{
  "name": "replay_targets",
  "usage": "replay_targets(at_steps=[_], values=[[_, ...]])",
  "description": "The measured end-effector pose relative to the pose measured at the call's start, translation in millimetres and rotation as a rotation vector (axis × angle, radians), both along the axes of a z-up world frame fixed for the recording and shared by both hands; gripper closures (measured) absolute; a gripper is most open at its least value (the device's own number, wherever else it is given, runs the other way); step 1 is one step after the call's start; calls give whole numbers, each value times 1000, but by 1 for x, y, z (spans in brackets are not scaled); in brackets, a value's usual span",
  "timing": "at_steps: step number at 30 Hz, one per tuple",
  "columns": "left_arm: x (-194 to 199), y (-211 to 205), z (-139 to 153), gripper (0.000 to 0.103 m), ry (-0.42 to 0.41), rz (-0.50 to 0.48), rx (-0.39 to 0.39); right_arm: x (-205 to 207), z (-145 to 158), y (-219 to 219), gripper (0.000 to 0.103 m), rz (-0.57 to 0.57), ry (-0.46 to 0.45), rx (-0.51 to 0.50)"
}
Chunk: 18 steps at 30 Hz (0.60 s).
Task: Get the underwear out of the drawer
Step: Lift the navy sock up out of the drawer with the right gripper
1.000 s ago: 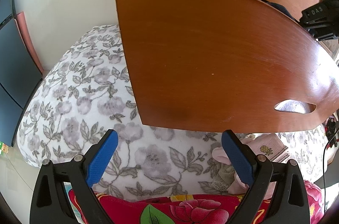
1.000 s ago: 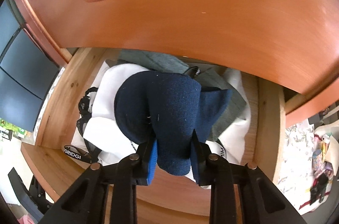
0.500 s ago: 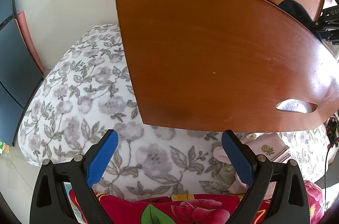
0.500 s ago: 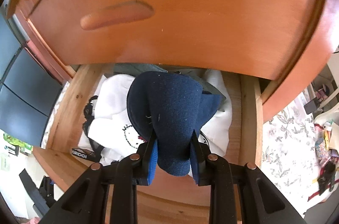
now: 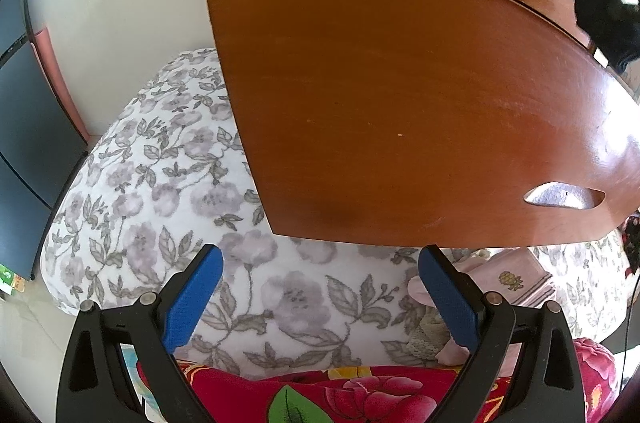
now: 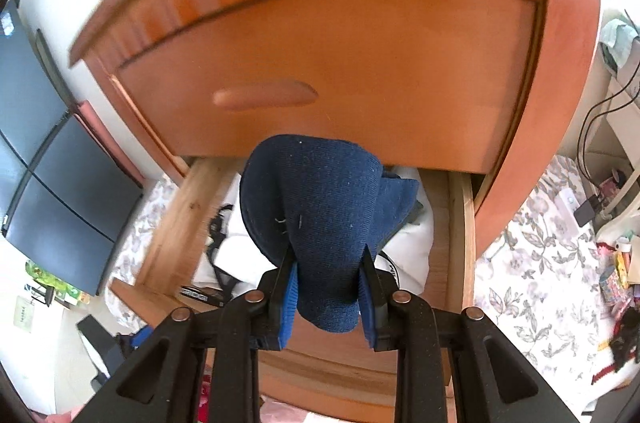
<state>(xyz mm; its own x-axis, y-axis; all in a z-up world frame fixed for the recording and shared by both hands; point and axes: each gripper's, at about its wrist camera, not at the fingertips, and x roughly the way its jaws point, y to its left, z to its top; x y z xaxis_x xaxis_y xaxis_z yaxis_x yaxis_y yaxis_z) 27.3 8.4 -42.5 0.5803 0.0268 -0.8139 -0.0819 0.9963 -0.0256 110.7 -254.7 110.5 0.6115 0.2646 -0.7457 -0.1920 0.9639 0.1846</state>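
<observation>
Right fingers: pinching the navy underwear, one blue pad on each side of the bunched cloth.
Left fingers: spread wide with nothing between them, hanging below the open drawer front, over the bed.
Dresser: a second ago only the closed drawer face above the open drawer filled the right wrist view; now the whole upper body and its top edge show, so the view sits higher and further back from the drawer.
Open drawer: its inside looked large and close a second ago; it now shows small, under the held bundle, with white clothes and a black strap left in it.
Underwear, place: above the drawer and in front of the closed drawer face, no longer resting on the white clothes. In the left wrist view it shows as a dark lump above the drawer front's far right corner, higher than half a second ago.
Meaning for the task: the piece looks clear of the drawer, so the taking-out seems nearly done; what is left, I judge, is carrying it away and setting it down, perhaps on the bed.
</observation>
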Motion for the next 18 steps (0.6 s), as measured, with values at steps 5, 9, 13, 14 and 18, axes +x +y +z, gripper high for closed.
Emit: replay_targets(at_steps=[5, 9, 13, 14, 18], values=[[0, -1, 1, 5, 1, 1, 9, -14, 23, 6, 75, 14, -76, 32], [-1, -1, 1, 5, -2, 2, 17, -32, 44, 8, 75, 28, -143, 46], [-1, -2, 2, 5, -6, 2, 26, -51, 62, 9, 75, 36, -197, 54], [-1, -3, 2, 5, -7, 2, 29, -55, 65, 8, 75, 37, -207, 55], [-2, -3, 3, 5, -10, 2, 35, -70, 70, 11, 75, 51, -234, 49]])
